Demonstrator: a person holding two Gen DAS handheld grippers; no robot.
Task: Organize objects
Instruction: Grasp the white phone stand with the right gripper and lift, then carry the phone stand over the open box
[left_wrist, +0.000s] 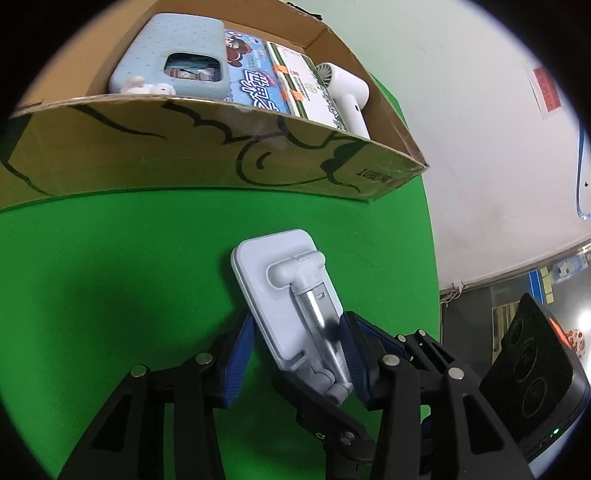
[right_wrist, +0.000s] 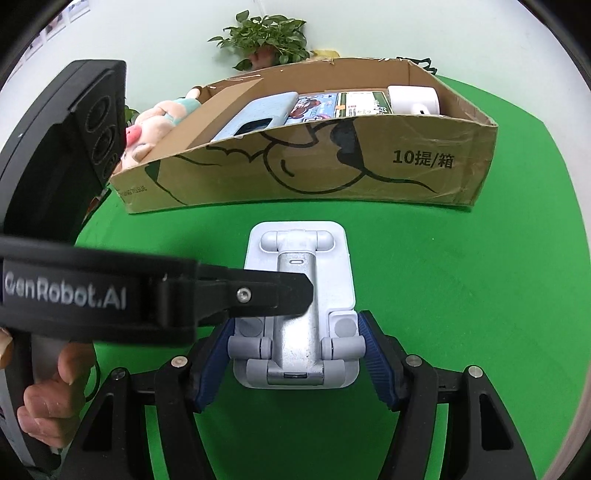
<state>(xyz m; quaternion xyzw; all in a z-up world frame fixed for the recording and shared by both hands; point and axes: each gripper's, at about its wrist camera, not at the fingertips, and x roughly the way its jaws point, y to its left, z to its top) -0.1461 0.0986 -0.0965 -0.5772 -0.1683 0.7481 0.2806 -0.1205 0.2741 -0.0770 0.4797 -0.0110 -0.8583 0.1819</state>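
A folded grey phone stand (right_wrist: 299, 295) lies between both grippers above the green mat. My right gripper (right_wrist: 297, 354) is shut on its near hinged end. My left gripper (left_wrist: 299, 343) is shut on the stand (left_wrist: 291, 295) from the side; one of its fingers (right_wrist: 273, 295) crosses the stand in the right wrist view. The cardboard box (right_wrist: 332, 173) stands just beyond, holding a blue case (left_wrist: 173, 55), a picture book (left_wrist: 255, 81), a green-white box (left_wrist: 306, 88) and a white handheld fan (left_wrist: 347, 96).
A plush pig (right_wrist: 155, 125) sits in the box's left end. A potted plant (right_wrist: 266, 40) stands behind the box. The green mat (left_wrist: 110, 258) ends at a white wall on the right in the left wrist view.
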